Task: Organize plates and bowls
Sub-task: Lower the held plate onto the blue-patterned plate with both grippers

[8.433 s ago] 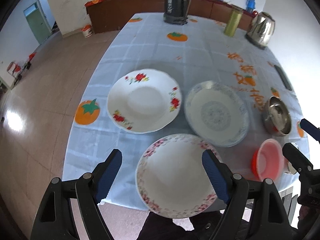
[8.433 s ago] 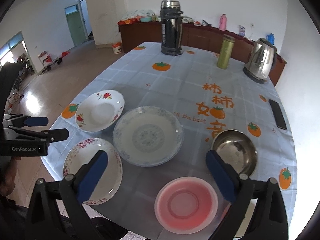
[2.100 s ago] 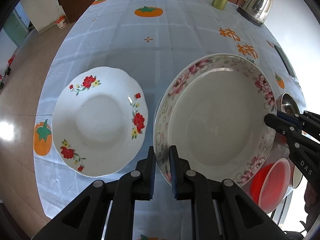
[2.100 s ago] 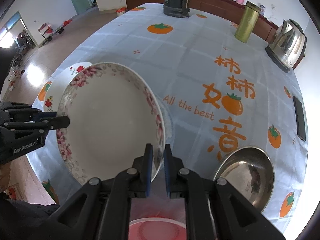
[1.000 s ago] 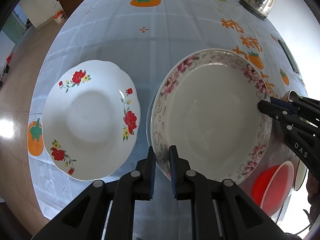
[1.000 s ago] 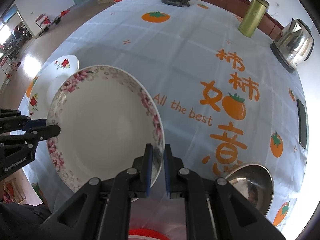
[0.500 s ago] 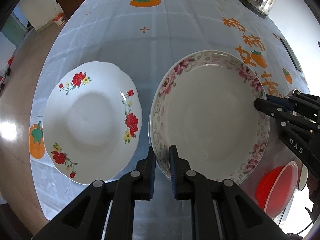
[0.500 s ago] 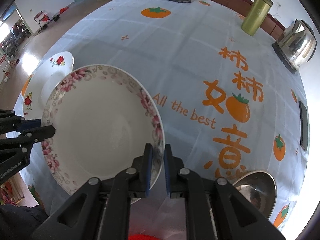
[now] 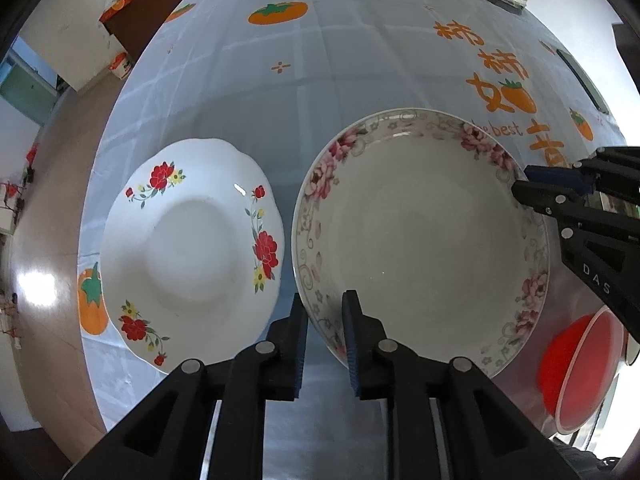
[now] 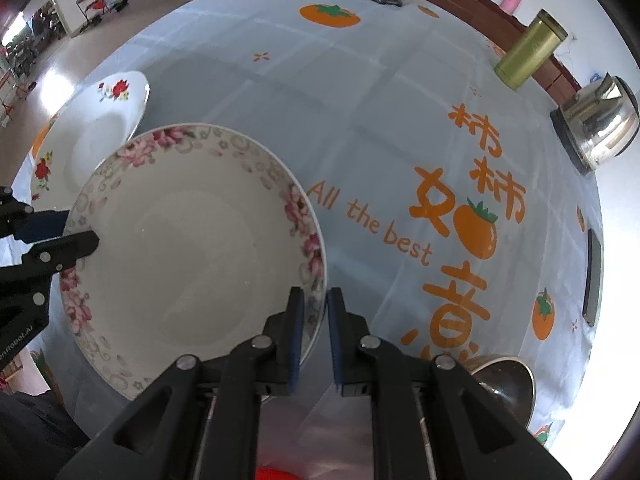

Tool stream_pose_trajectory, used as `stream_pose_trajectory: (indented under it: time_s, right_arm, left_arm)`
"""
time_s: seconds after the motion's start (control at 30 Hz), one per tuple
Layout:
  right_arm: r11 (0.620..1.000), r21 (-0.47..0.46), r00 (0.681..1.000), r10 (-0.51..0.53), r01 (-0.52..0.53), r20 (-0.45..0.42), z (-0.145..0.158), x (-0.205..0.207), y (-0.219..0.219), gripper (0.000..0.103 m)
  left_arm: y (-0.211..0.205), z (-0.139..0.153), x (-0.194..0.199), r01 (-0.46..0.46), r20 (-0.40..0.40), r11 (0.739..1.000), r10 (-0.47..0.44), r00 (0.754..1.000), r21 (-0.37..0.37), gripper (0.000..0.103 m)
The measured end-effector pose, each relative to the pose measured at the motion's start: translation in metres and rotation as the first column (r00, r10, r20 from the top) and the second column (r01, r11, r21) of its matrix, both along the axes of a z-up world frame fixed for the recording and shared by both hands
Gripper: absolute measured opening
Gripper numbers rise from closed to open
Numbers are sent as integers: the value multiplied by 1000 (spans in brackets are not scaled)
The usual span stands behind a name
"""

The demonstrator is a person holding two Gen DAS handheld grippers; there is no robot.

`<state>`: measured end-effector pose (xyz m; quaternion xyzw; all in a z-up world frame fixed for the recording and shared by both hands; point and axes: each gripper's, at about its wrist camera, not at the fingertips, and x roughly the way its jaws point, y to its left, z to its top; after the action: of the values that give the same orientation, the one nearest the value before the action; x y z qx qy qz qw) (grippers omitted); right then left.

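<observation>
We straddle pink plate (image 9: 420, 240) rim: left claw (image 9: 323, 334) and right claw (image 10: 313, 336) parted, loose, likely releasing beside red-flower plate (image 9: 188, 248).

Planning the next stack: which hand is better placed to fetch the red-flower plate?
Left. The red-flower plate lies just beside the left gripper, while the right gripper sits on the far side of the pink-rimmed plate, which lies between.

Both tools are black plastic with round silver screws and ribbed blue pads; the left tool (image 9: 325, 338), the right tool (image 10: 314, 336).
</observation>
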<state>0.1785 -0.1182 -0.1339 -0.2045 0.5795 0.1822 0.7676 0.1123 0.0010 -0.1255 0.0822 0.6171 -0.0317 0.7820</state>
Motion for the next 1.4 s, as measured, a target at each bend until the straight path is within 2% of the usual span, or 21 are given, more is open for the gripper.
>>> stream_pose_trajectory:
  time_s: [0.43, 1.0, 1.4]
  right_arm:
    - [1000, -26, 1000, 16, -16, 7, 0, -3, 3, 12]
    - [1000, -16, 1000, 6, -6, 14, 1, -5, 1, 12]
    - [1000, -12, 1000, 3, -3, 20, 1, -6, 1, 12]
  left_arm:
    - [0, -1, -6, 3, 13, 1000, -3, 1000, 7, 21]
    - [-4, -5, -11, 8, 37, 999, -10, 999, 49, 20]
    - [-3, -5, -11, 4, 40, 999, -6, 999, 47, 20]
